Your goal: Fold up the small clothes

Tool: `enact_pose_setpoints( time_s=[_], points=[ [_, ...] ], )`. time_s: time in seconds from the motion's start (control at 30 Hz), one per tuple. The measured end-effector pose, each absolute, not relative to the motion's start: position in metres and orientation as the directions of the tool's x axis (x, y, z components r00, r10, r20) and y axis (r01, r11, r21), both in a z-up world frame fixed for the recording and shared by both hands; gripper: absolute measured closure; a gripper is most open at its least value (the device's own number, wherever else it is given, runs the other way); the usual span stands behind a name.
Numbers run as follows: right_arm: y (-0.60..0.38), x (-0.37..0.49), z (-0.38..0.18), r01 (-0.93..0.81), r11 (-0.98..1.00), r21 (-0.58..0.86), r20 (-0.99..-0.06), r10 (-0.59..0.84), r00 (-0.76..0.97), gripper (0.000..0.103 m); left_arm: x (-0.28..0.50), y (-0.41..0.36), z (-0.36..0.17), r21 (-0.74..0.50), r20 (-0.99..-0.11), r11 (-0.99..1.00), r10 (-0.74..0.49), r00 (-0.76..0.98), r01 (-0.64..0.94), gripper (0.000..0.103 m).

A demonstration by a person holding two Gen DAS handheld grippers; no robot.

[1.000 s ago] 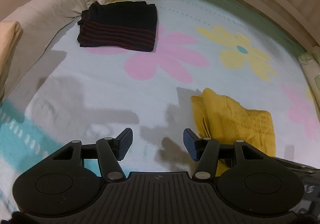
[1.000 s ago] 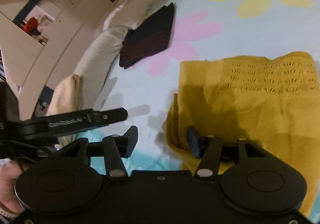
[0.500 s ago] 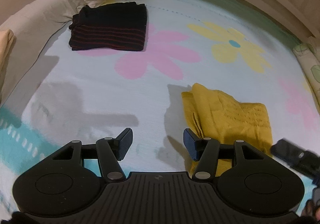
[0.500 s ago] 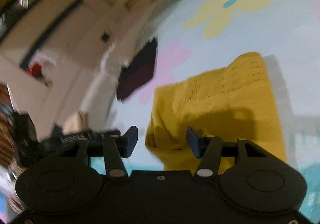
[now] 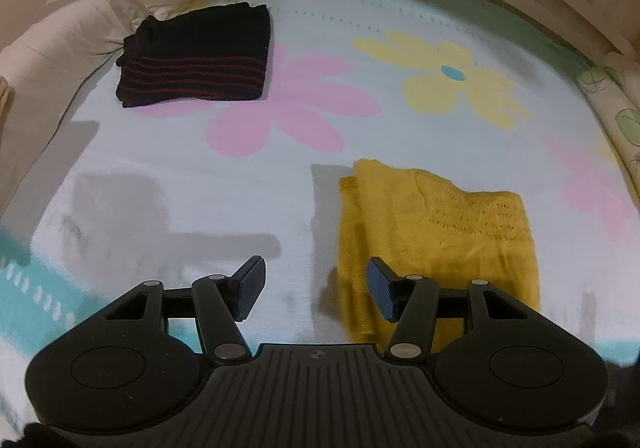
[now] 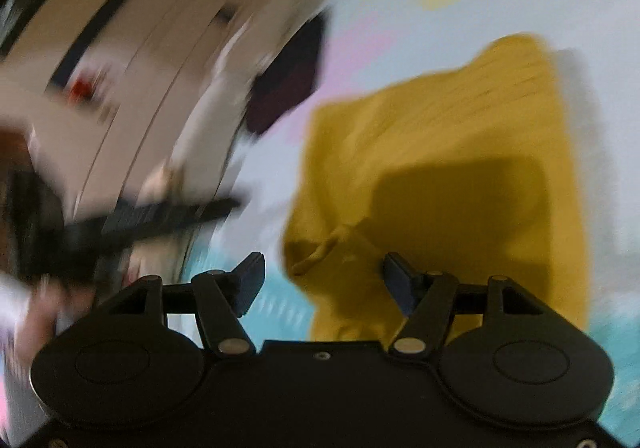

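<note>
While both hand-held grippers [image 5: 316, 290] [image 6: 322, 280] gape, empty, knitted mustard garment [image 5: 436, 236] lies folded, lacy openwork band showing.

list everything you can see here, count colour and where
folded black knit garment with red stripes: 1, black and red, far left of bed, beside pillow
folded yellow knit garment: 1, mustard yellow, near right, just ahead of both grippers
flower-print bedsheet: 1, pale blue with pink and yellow flowers, under both garments
cream pillow: 1, cream, far left edge
left gripper: 1, black, jaws open, empty
right gripper: 1, black, jaws open, empty
</note>
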State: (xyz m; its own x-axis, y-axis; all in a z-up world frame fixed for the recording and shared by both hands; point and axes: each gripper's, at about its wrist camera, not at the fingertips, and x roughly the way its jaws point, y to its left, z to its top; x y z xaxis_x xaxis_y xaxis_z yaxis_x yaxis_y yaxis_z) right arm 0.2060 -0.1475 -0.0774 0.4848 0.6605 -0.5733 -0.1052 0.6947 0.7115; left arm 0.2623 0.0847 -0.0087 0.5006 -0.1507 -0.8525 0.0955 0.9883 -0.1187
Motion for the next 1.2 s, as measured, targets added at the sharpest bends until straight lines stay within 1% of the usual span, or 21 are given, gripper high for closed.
enact_pose_setpoints(
  time_s=[0.1, 0.17, 0.3, 0.33, 0.4, 0.47, 0.57, 0.63, 0.7, 0.73, 0.8, 0.9, 0.97, 1.07, 1.13, 1.2],
  points=[
    [-0.123, 0.197, -0.069, -0.219, 0.683, 0.696, -0.584, 0.717, 0.381, 0.033, 0.261, 0.079, -0.010, -0.118, -0.853, 0.986, -0.161, 0.497, 0.117, 0.048],
    [-0.121, 0.194, -0.062, -0.244, 0.692, 0.680, -0.594, 0.714, 0.370, 0.033, 0.258, 0.074, -0.012, -0.108, -0.852, 0.984, -0.165, 0.496, 0.141, 0.049],
    [-0.148, 0.199, -0.049, -0.195, 0.733, 0.651, -0.613, 0.660, 0.434, 0.032, 0.255, 0.065, -0.016, -0.100, -0.851, 0.978, -0.179, 0.494, 0.183, 0.049],
    [-0.155, 0.201, -0.047, -0.178, 0.749, 0.638, -0.620, 0.637, 0.458, 0.030, 0.254, 0.063, -0.017, -0.109, -0.850, 0.975, -0.191, 0.490, 0.192, 0.048],
    [-0.169, 0.204, -0.045, -0.132, 0.775, 0.618, -0.643, 0.595, 0.482, 0.029, 0.252, 0.059, -0.021, -0.137, -0.855, 0.966, -0.228, 0.466, 0.221, 0.049],
    [-0.175, 0.203, -0.051, -0.105, 0.783, 0.613, -0.659, 0.580, 0.478, 0.029, 0.246, 0.052, -0.027, -0.165, -0.862, 0.945, -0.277, 0.424, 0.282, 0.049],
    [-0.172, 0.198, -0.067, -0.094, 0.811, 0.578, -0.713, 0.558, 0.425, 0.029, 0.235, 0.039, -0.041, -0.168, -0.888, 0.910, -0.307, 0.343, 0.380, 0.048],
    [-0.165, 0.192, -0.080, -0.110, 0.823, 0.557, -0.752, 0.556, 0.356, 0.029, 0.226, 0.033, -0.058, -0.146, -0.921, 0.886, -0.284, 0.266, 0.441, 0.048],
    [-0.155, 0.183, -0.091, -0.140, 0.834, 0.534, -0.785, 0.550, 0.283, 0.029, 0.219, 0.033, -0.075, -0.112, -0.952, 0.878, -0.230, 0.204, 0.466, 0.048],
    [-0.157, 0.181, -0.092, -0.157, 0.833, 0.531, -0.788, 0.553, 0.271, 0.029, 0.217, 0.035, -0.084, -0.095, -0.963, 0.877, -0.202, 0.181, 0.471, 0.047],
    [-0.158, 0.178, -0.087, -0.171, 0.820, 0.547, -0.777, 0.573, 0.262, 0.029, 0.214, 0.041, -0.086, -0.109, -0.956, 0.866, -0.225, 0.188, 0.488, 0.046],
    [-0.172, 0.181, -0.074, -0.168, 0.817, 0.551, -0.762, 0.575, 0.297, 0.029, 0.218, 0.050, -0.080, -0.130, -0.955, 0.886, -0.232, 0.183, 0.445, 0.047],
    [-0.178, 0.190, -0.064, -0.173, 0.838, 0.518, -0.763, 0.544, 0.349, 0.026, 0.225, 0.059, -0.071, -0.164, -0.940, 0.901, -0.266, 0.212, 0.402, 0.047],
    [-0.190, 0.199, -0.051, -0.158, 0.888, 0.432, -0.767, 0.453, 0.454, 0.026, 0.235, 0.072, -0.055, -0.193, -0.908, 0.934, -0.287, 0.306, 0.301, 0.047],
    [-0.190, 0.209, -0.047, -0.137, 0.910, 0.392, -0.762, 0.404, 0.506, 0.026, 0.241, 0.077, -0.048, -0.206, -0.890, 0.949, -0.283, 0.358, 0.236, 0.047],
    [-0.185, 0.220, -0.045, -0.111, 0.942, 0.318, -0.763, 0.324, 0.559, 0.025, 0.245, 0.080, -0.044, -0.213, -0.877, 0.959, -0.272, 0.396, 0.187, 0.047]
  ],
)
